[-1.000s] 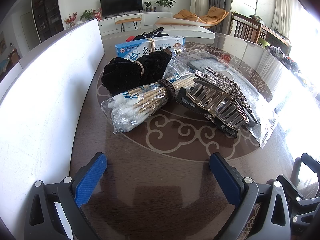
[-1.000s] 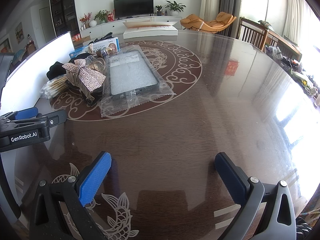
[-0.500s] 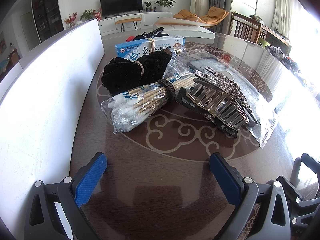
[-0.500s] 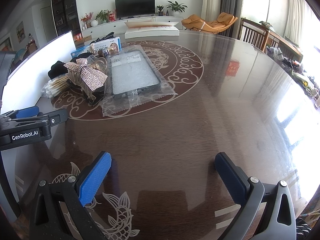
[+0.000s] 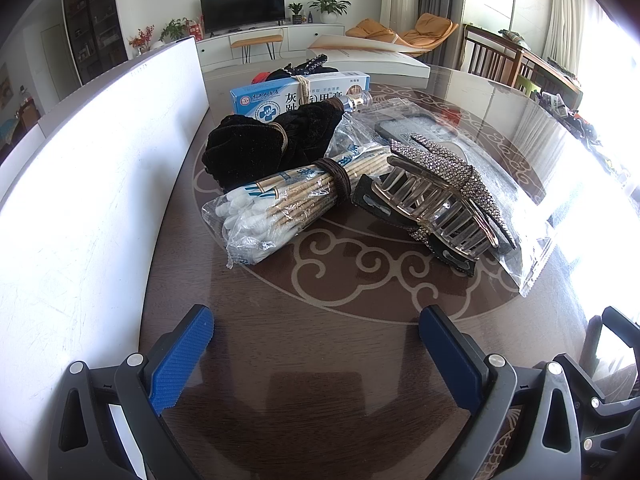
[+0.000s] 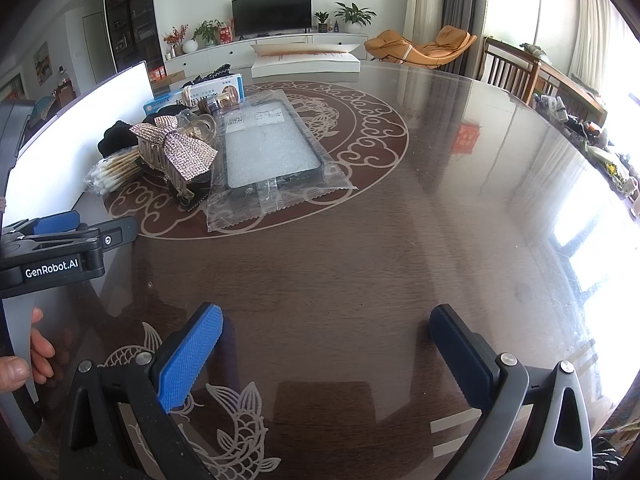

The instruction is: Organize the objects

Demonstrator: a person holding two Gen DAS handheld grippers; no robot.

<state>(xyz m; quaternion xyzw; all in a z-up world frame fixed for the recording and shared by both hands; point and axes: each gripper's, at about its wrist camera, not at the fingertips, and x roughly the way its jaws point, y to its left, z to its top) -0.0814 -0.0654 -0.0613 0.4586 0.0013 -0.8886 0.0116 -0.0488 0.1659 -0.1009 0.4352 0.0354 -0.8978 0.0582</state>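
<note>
Both idle: left gripper (image 5: 316, 354) and right gripper (image 6: 326, 354) have jaws spread, holding nothing, low over the counter (image 6: 400, 260). Swab bundle (image 5: 280, 204), hair claw (image 5: 436, 200) and bagged phone case (image 6: 268, 156) lie clustered by the white board (image 5: 100, 168), probably staged for sorting.

Bright daylight from windows at three o'clock, blown-out glare on the glossy table (image 6: 460, 240), fisheye-bent dark corners, sharp focus

A bagged bundle of cotton swabs (image 5: 280, 204) is lying banded on the surface, touching a black velvet scrunchie (image 5: 268, 144) behind. A rhinestone-bow hair claw (image 5: 436, 196) is resting just beside, overlapping a bagged phone case (image 6: 268, 156). A blue-white medicine box (image 5: 300, 94) is lying furthest back.
</note>
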